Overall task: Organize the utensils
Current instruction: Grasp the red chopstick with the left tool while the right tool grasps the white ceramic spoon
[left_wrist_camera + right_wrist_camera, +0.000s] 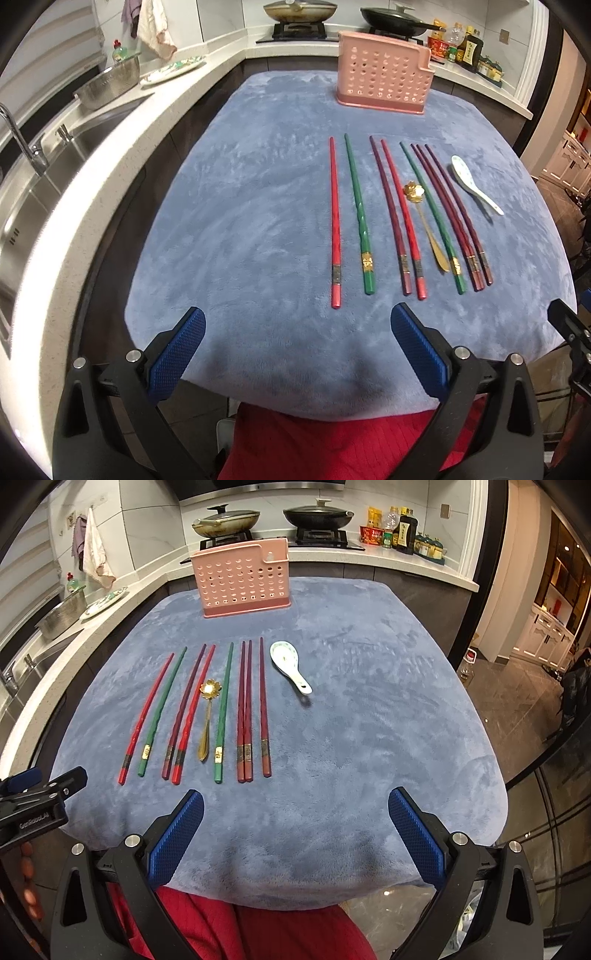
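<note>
Both grippers, left [298,334] & right [296,814], spread wide, empty, over blue fleece cloth [351,738], kitchen counter [207,74] behind.

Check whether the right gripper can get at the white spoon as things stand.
Probably yes. The right gripper is open and empty, and the white spoon lies alone on the cloth, apart from the chopsticks, with nothing between.

Location: a domestic kitchen. Indicators: a gas hob [273,539] carrying two lidded pans [318,516]; a stainless sink [55,177] with faucet [22,142] set into a pale counter; a metal colander [110,83]; sauce bottles [402,531] along the tiled wall; hanging cloths [94,552]; white cabinets [546,635] in an adjoining room.
</note>
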